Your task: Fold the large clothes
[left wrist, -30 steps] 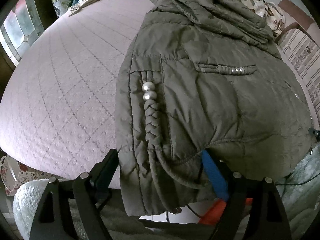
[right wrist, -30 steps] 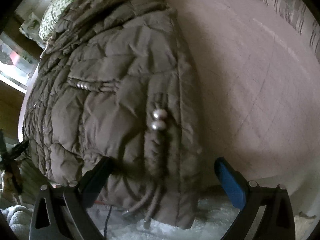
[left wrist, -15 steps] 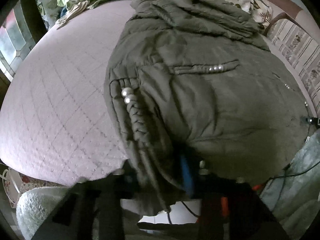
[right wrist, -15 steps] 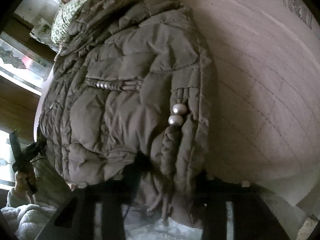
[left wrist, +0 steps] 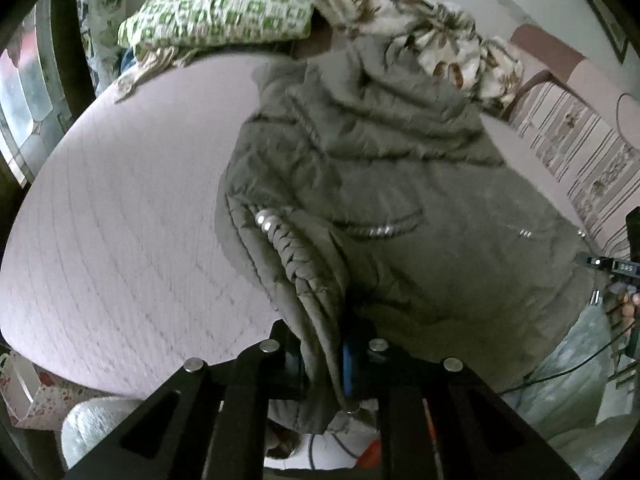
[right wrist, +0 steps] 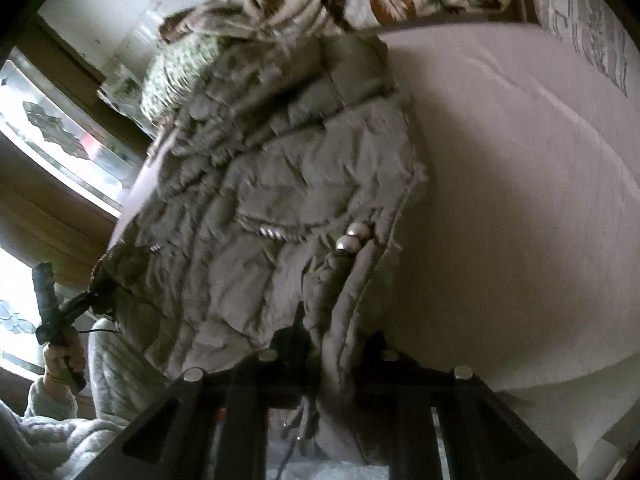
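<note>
An olive quilted jacket lies on a pink bed, its hem hanging over the near edge. My left gripper is shut on the hem's left corner, beside a braided cord with two silver beads. In the right wrist view the same jacket spreads up and left over the bed. My right gripper has its jaws closing, and its pads pinch the hem fold just below the beads. Both corners are lifted off the mattress.
A green patterned pillow and floral bedding lie at the head of the bed, touching the jacket's hood. A striped panel runs along the right side. A window is at the left. A hand holds the other tool.
Both grippers went from wide open around the hem to shut on it. Both then rose, lifting the hem corners and bunching the jacket toward the pillows.
</note>
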A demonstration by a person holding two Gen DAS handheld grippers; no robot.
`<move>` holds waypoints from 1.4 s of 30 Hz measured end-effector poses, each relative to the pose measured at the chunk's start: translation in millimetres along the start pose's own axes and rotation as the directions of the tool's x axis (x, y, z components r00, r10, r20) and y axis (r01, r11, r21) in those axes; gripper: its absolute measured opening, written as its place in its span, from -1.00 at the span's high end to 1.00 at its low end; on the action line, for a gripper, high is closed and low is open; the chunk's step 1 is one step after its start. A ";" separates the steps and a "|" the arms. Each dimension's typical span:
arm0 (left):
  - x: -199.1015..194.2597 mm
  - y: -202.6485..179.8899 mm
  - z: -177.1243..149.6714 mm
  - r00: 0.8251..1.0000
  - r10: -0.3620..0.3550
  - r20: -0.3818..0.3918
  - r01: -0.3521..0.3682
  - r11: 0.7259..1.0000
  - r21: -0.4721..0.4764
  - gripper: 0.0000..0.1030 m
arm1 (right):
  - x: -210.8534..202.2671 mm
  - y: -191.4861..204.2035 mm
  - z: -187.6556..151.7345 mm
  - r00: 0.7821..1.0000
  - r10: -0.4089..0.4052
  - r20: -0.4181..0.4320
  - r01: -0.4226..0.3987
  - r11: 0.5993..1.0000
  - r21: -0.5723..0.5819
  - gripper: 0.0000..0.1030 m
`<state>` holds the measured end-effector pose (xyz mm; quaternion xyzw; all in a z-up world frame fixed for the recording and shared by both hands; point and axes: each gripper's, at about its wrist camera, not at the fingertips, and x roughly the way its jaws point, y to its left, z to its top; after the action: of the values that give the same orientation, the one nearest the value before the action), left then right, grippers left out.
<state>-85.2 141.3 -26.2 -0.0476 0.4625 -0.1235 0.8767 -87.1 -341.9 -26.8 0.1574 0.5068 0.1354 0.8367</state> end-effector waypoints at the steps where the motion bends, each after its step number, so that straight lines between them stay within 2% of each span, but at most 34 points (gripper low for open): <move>1: -2.7 -2.3 5.6 1.000 -0.008 0.011 0.008 1.000 0.001 0.75 | -0.8 3.0 2.7 1.000 0.001 0.009 -0.001 1.000 -0.006 0.66; 19: -43.2 3.2 70.7 0.985 -0.076 0.151 0.084 0.995 -0.047 0.75 | -43.0 12.5 54.5 0.985 0.062 0.162 -0.053 0.997 -0.062 0.66; 27: -47.2 -4.9 117.2 0.980 -0.007 0.201 0.008 1.000 -0.005 0.74 | -54.2 25.9 103.4 0.974 0.061 0.219 -0.037 0.993 -0.111 0.67; 31: -43.4 -6.8 140.5 0.976 0.009 0.218 -0.008 1.000 -0.005 0.74 | -53.6 31.7 127.7 0.969 0.060 0.239 -0.033 0.992 -0.118 0.67; 42: -18.0 0.1 211.8 0.976 0.042 0.214 -0.025 0.996 -0.082 0.74 | -38.3 28.2 195.7 0.962 0.057 0.266 -0.043 0.997 -0.058 0.67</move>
<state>79.3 139.6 108.4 -0.0877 0.3699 -0.0844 0.9211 68.1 -355.7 100.8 0.1655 0.3816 0.1471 0.8974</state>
